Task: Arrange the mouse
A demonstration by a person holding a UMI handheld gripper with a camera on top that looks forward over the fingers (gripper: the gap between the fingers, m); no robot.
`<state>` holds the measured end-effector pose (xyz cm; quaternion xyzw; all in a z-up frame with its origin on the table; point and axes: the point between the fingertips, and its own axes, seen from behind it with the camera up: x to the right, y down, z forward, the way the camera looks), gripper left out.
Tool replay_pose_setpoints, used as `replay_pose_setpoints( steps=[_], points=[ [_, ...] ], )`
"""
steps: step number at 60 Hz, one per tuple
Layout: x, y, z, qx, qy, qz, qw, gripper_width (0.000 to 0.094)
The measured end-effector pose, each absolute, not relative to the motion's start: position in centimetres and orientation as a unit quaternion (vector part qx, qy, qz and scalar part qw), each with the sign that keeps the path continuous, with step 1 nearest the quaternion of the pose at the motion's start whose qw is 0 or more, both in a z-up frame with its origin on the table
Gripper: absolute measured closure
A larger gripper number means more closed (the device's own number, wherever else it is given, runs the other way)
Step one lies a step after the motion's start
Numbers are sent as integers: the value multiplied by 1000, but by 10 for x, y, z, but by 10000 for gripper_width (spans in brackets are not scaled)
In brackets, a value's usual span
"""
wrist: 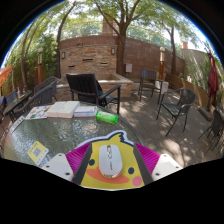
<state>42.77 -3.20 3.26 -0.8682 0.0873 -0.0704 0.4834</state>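
A white mouse [110,158] lies on a yellow duck-shaped mouse mat [92,170] on the dark table top [70,135]. It sits between my two fingers, with a wide gap of mat on either side of it. My gripper [110,149] is open, and its magenta pads [72,158] show to the left and right of the mat. The near edge of the mat is hidden below the view.
Beyond the mouse, a stack of books [64,108] and a green object [107,117] lie on the table, with a yellow card [38,152] at its left. Black chairs [180,105] stand around, before a brick wall [95,55] and trees.
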Motion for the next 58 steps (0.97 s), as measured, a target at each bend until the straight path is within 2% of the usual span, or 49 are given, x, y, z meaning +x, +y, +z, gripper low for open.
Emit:
replay_pose_setpoints(
  steps=[15, 28, 39, 58],
  points=[
    [386, -118, 143, -857, 76, -96, 501, 79],
    [331, -220, 209, -854, 69, -97, 506, 78],
    [304, -279, 242, -851, 63, -98, 512, 81],
    [298, -324, 254, -846, 56, -111, 519, 79]
  ],
)
